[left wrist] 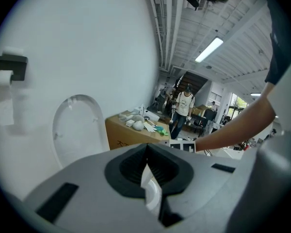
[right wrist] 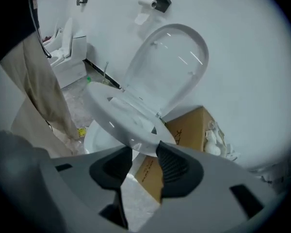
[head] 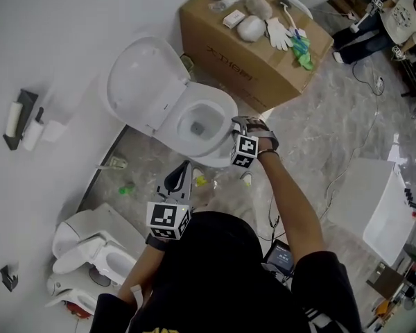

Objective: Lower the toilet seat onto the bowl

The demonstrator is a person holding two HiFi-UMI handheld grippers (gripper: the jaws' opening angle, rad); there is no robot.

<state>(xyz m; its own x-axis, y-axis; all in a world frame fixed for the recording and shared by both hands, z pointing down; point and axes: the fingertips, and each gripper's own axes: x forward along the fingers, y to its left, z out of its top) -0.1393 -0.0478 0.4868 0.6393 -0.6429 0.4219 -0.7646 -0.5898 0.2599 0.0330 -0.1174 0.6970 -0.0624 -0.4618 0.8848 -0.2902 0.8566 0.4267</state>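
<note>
Right gripper pinching toilet seat rim, seat half-down; next I ease it onto bowl. Left gripper pressed together, empty.

Bowl at the wall, box on its right
Lid stands behind the bowl, seat tilted above it; second toilet off left.

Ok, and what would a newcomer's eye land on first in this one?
The white toilet bowl in the middle of the head view stands out first, its lid tipped up against the wall. Next comes the right tool, clamped on the front edge of the toilet seat, which hangs tilted above the bowl. Behind the toilet sits a cardboard box with a white glove and other small items on top.
</note>
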